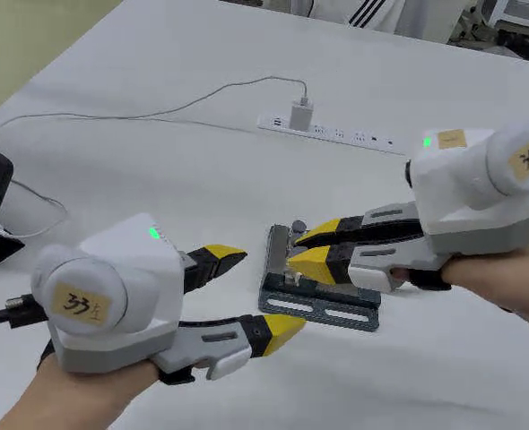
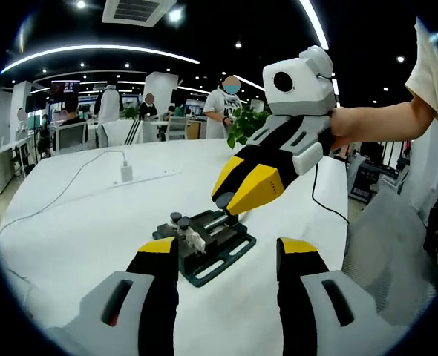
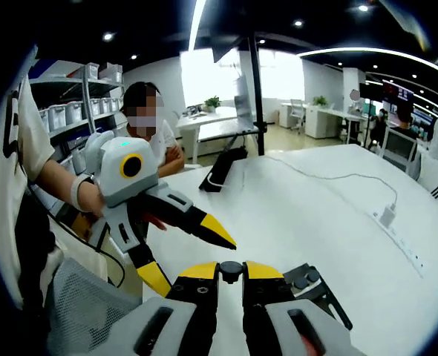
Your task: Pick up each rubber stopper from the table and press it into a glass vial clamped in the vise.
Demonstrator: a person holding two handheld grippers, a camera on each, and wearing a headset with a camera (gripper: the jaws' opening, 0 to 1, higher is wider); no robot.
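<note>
Right gripper view: stopper (image 3: 231,266) pinched between right gripper's (image 3: 231,273) tips.

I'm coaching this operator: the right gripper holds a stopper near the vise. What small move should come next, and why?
Probably ease the right gripper down toward the vise: its jaws are shut on the rubber stopper, the tips hang just over the vise, and the left gripper is open, off to the side.
</note>
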